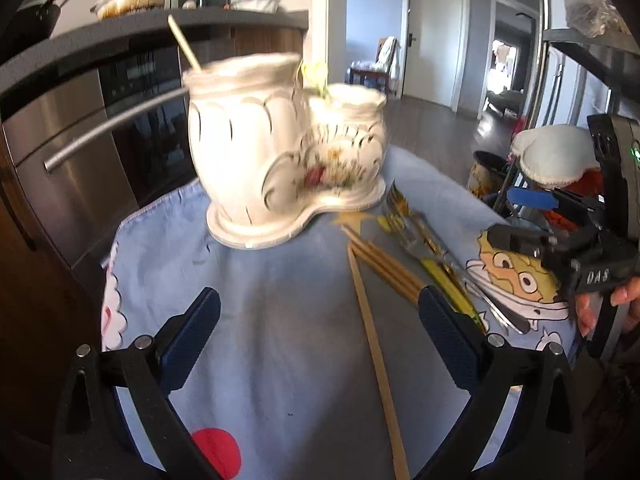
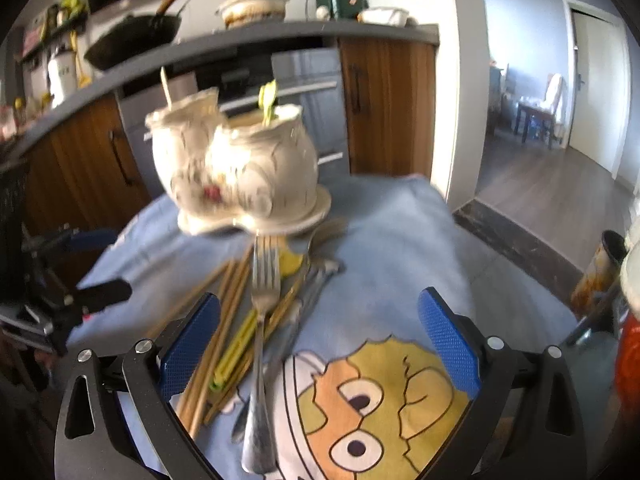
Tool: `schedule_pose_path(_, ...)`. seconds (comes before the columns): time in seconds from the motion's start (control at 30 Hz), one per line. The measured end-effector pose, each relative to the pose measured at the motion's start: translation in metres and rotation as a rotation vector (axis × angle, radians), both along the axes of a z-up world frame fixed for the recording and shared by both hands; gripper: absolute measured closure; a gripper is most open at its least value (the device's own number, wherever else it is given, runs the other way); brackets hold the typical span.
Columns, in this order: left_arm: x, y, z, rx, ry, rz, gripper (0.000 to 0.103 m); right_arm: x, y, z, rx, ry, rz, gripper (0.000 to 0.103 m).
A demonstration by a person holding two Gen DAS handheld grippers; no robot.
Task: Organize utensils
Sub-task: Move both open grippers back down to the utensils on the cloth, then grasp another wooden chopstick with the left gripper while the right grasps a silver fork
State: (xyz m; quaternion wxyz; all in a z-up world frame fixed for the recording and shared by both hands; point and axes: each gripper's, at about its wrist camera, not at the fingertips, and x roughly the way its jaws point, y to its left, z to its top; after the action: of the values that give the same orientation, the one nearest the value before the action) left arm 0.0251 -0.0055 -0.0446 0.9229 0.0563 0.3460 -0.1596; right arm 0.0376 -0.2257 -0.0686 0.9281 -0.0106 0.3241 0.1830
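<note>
Centrally, blue cartoon cloth (image 2: 400,232) over the table, bearing everything. White double ceramic holder (image 1: 280,152) upright at far end, a pale stick and a yellow-green piece poking out. Loose pile just before it: wooden chopsticks (image 2: 224,312), fork (image 2: 262,320), yellow-handled piece (image 2: 236,352). Left gripper (image 1: 320,320) spread wide, nothing between. Right gripper (image 2: 320,340) spread wide over the pile, gripping nothing.

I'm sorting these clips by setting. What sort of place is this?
A home kitchen, most likely: a built-in steel oven, a black wok on the counter, and a ceramic utensil holder beside loose cutlery on a cloth-covered table.
</note>
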Motion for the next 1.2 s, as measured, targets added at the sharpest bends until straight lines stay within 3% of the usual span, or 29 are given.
schedule_pose_path(0.23,0.007,-0.007,-0.02,0.006,0.1,-0.003,0.019,0.003,0.016,-0.02,-0.05,0.083,0.046,0.011)
schedule_pose_path(0.3,0.005,-0.01,-0.023,0.008,0.114,-0.017,0.025,0.004,0.02,-0.022,-0.061,0.102,0.054,0.029)
schedule_pose_path(0.4,0.004,-0.015,-0.025,0.017,0.124,-0.033,0.029,0.006,0.023,-0.024,-0.067,0.125,0.069,0.044)
schedule_pose_path(0.7,0.004,-0.024,-0.028,0.036,0.147,-0.067,0.055,0.003,0.035,-0.02,-0.075,0.152,0.141,0.076)
schedule_pose_path(0.8,0.004,-0.028,-0.029,0.039,0.153,-0.081,0.058,0.005,0.039,-0.017,-0.067,0.153,0.151,0.077)
schedule_pose_path(0.87,0.006,-0.029,-0.032,0.04,0.158,-0.085,0.067,0.011,0.041,-0.013,-0.068,0.137,0.144,0.077)
schedule_pose_path(1.2,0.016,-0.037,-0.034,0.061,0.165,-0.086,0.079,0.055,0.053,-0.013,-0.074,0.138,0.127,0.074)
